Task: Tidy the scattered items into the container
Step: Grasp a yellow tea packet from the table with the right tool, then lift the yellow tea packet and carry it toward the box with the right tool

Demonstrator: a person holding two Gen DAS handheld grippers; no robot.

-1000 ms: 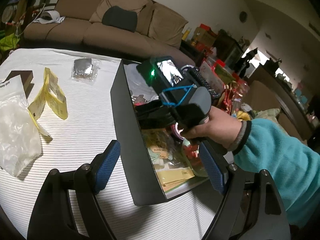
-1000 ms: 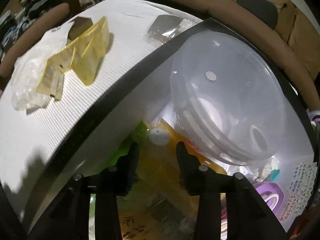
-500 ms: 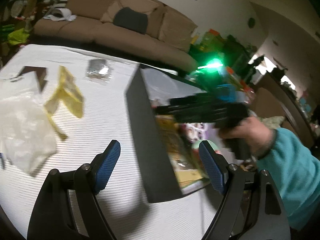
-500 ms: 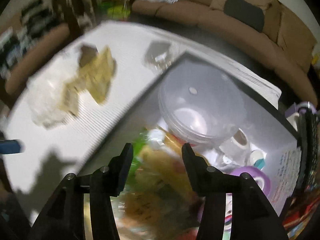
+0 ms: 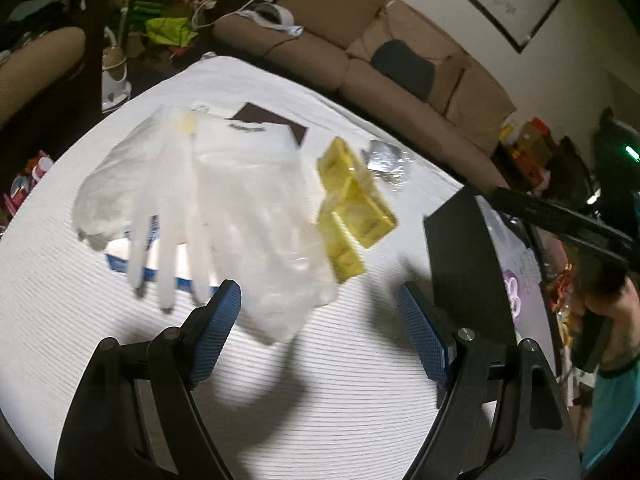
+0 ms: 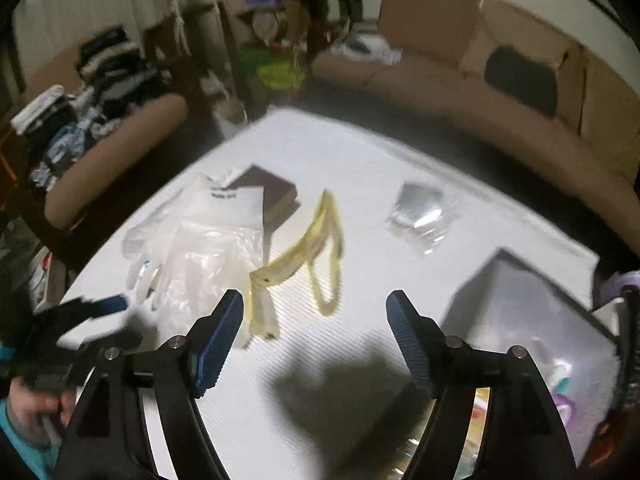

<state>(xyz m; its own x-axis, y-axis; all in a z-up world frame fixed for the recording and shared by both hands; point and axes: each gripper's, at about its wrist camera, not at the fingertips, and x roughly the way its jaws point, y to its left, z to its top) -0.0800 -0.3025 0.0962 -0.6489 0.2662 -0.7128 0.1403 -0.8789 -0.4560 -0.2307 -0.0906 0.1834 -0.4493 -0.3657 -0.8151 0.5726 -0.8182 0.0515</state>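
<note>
Left tongs (image 5: 320, 320): jaws set wide, blue pads (image 5: 218, 330) apart, nothing between them. They hang over the white ribbed bench (image 5: 340, 400), with the clear plastic glove pack (image 5: 240, 216) just ahead of the left pad. A loose transparent glove (image 5: 160, 208) lies across the pack, its digits pointing toward the tongs and overlapping a blue-and-white item (image 5: 132, 264) beneath; what that item is cannot be made out.

Right tongs (image 6: 314, 336): jaws likewise wide and empty, raised over the bench (image 6: 360, 360). The folded strip of yellow packets (image 6: 304, 256) lies just ahead of the gap, toward the left pad. In the left wrist view the same strip (image 5: 352, 208) sits just right of the glove pack, touching or overlapping its edge.

Farther out: a dark brown box (image 6: 276, 196) rests partly under the far end of the glove pack (image 6: 208, 248). A small silvery item in a clear wrapper (image 6: 420, 216) lies alone, well apart from the yellow strip, toward the far bench edge.

Container (image 6: 532, 328): a dark-walled box on the right side of the bench, open at the top, holding assorted items; contents are blurred. In the left wrist view its dark wall (image 5: 464, 264) stands just beyond the right pad.

Beyond the bench, a brown sofa (image 6: 500, 92) with a dark cushion. Both views show motion blur.
</note>
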